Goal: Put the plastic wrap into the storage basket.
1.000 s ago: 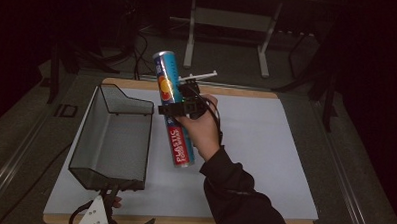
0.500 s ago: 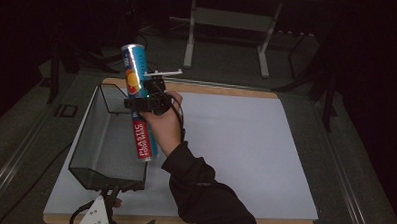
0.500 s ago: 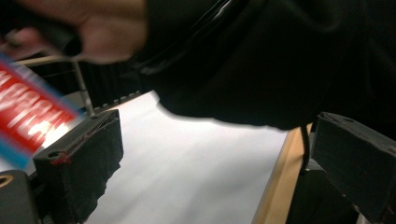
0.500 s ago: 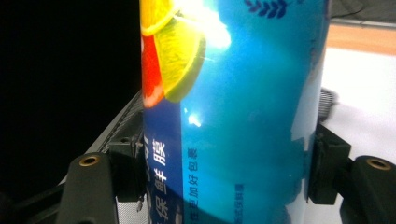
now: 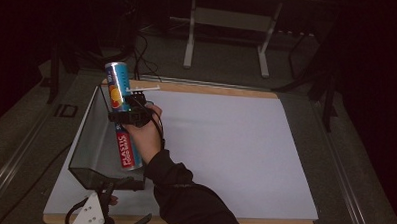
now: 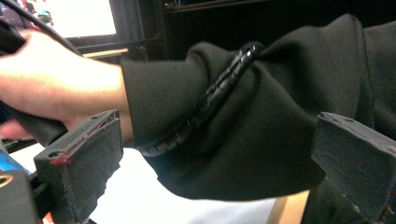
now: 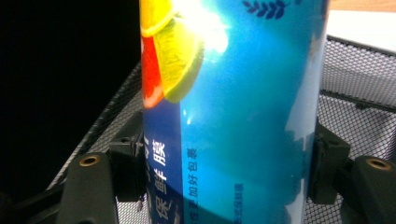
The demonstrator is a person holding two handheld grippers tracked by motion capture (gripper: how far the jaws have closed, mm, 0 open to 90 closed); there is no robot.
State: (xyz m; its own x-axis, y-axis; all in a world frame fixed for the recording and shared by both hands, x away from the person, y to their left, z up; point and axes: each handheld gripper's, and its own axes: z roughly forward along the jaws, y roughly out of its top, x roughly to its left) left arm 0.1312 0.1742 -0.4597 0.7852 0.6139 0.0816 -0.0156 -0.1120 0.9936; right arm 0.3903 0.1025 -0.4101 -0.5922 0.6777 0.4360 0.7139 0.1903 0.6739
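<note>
Right gripper (image 5: 128, 114) clamped on the blue tube (image 5: 120, 114), jaws pressed to both sides at mid-length, tube upright and tilted slightly. Held over the mesh basket (image 5: 88, 138) at the table's left, apparently for lowering inside. Mesh wall visible just behind the tube in the right gripper view. Left gripper (image 6: 205, 172) idle near the table's front edge, jaws wide apart, gripping nothing, facing a dark sleeve (image 6: 261, 130).

You have carried the blue tube (image 5: 120, 114), clamped in your right gripper (image 5: 129, 115), from the middle of the frame leftward to its left side. It now hangs over the mesh basket (image 5: 88, 138) instead of over the white mat (image 5: 225, 143). Your forearm (image 5: 183, 196) has swung left with it.
</note>
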